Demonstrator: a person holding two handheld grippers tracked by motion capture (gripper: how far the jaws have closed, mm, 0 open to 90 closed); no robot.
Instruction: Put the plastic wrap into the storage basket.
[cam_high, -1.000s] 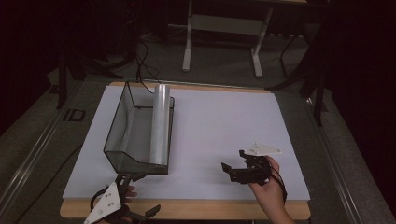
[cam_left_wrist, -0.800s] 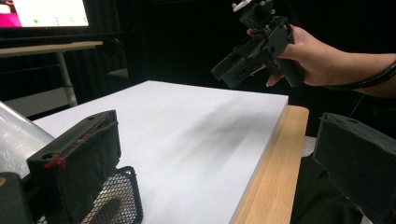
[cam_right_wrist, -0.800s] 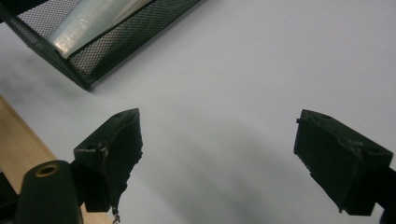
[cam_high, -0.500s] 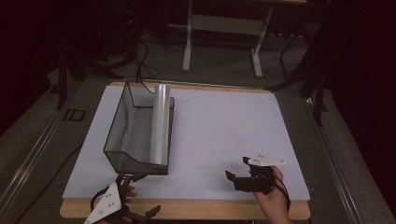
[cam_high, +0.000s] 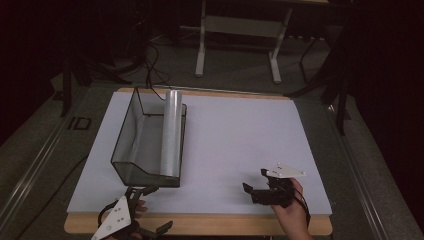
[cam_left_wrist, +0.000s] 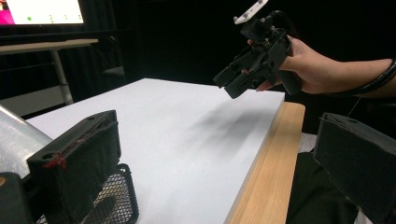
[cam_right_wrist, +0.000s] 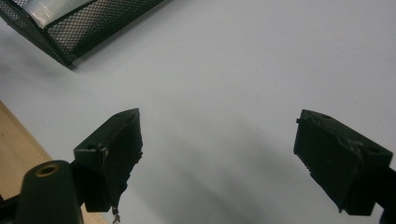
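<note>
A black mesh basket (cam_high: 145, 145) sits on the left side of the white table (cam_high: 240, 140). A shiny roll (cam_high: 171, 130) lies along the right side of the basket, with its far end poking over the back rim. The left gripper (cam_high: 142, 192) is at the near edge of the table, just in front of the basket, and its jaws are wide apart with nothing in them. The right gripper (cam_high: 255, 189) hangs over the near right part of the table, well away from the basket. Its jaws are spread wide too and hold nothing
</note>
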